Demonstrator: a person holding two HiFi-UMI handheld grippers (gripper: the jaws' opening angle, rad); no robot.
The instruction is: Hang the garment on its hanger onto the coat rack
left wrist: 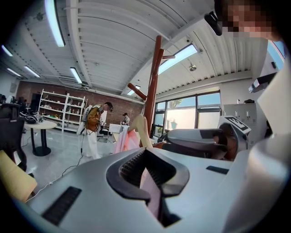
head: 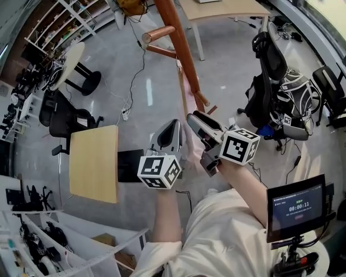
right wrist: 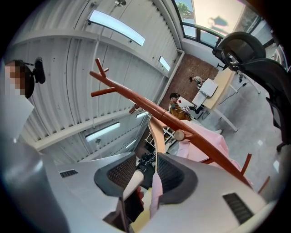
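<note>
The reddish-brown wooden coat rack [head: 181, 46] rises right in front of me, its pegs branching off the pole [right wrist: 182, 123]. A pale wooden hanger [right wrist: 157, 132] carries a pink garment [right wrist: 207, 143] and rests against the pole next to a knobbed peg [right wrist: 180, 135]. My right gripper [right wrist: 145, 175] is shut on the hanger's lower arm, with a fold of pink cloth caught in the jaws too. My left gripper [left wrist: 148, 170] is shut on a strip of the pink garment [left wrist: 151, 193]. In the head view both grippers, left [head: 172, 131] and right [head: 198, 122], are held side by side at the foot of the rack.
Black office chairs with bags [head: 275, 86] stand to the right. A small wooden table [head: 94, 162] is on the left and a white table [head: 221, 8] is behind the rack. A timer screen [head: 296, 208] sits low on the right. People [left wrist: 93, 127] stand far off by shelves.
</note>
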